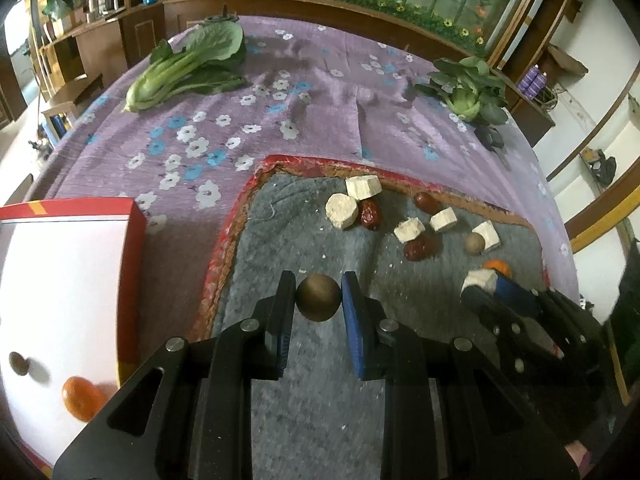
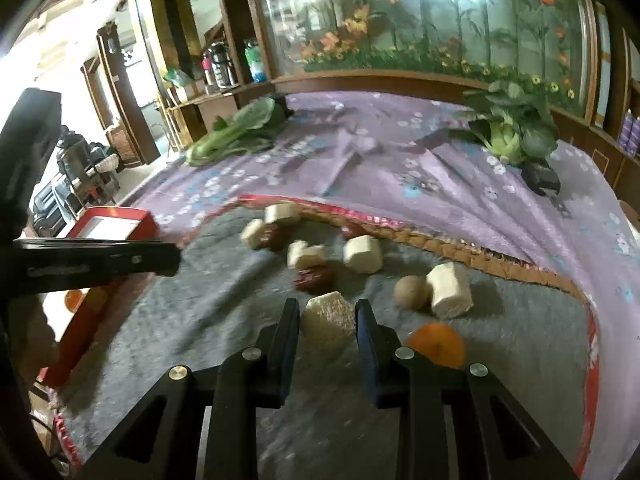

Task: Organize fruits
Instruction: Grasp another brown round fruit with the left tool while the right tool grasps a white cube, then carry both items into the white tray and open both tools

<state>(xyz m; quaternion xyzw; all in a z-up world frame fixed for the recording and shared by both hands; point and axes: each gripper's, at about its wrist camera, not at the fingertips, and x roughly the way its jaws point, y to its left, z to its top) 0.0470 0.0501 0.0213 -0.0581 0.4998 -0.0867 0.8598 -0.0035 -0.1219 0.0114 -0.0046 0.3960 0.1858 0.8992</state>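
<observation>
My left gripper (image 1: 319,280) is shut on a round brown fruit (image 1: 319,298) just above the grey mat (image 1: 280,240). To its left stands a white box with a red rim (image 1: 134,240), and inside it lie an orange (image 1: 80,398) and a small brown fruit (image 1: 19,363). My right gripper (image 2: 327,308) is shut on a pale rough chunk (image 2: 327,322), with both pads against its sides. Beside its right finger lies an orange (image 2: 438,344). Further up the mat are another brown fruit (image 2: 410,292), red dates (image 2: 314,278) and several pale chunks (image 2: 448,290).
The mat has a red and gold border (image 1: 320,164) and lies on a purple flowered cloth (image 1: 320,92). Leafy greens (image 1: 188,68) lie at the far left and a second bunch (image 1: 466,92) at the far right. A wooden ledge and glass panel stand behind.
</observation>
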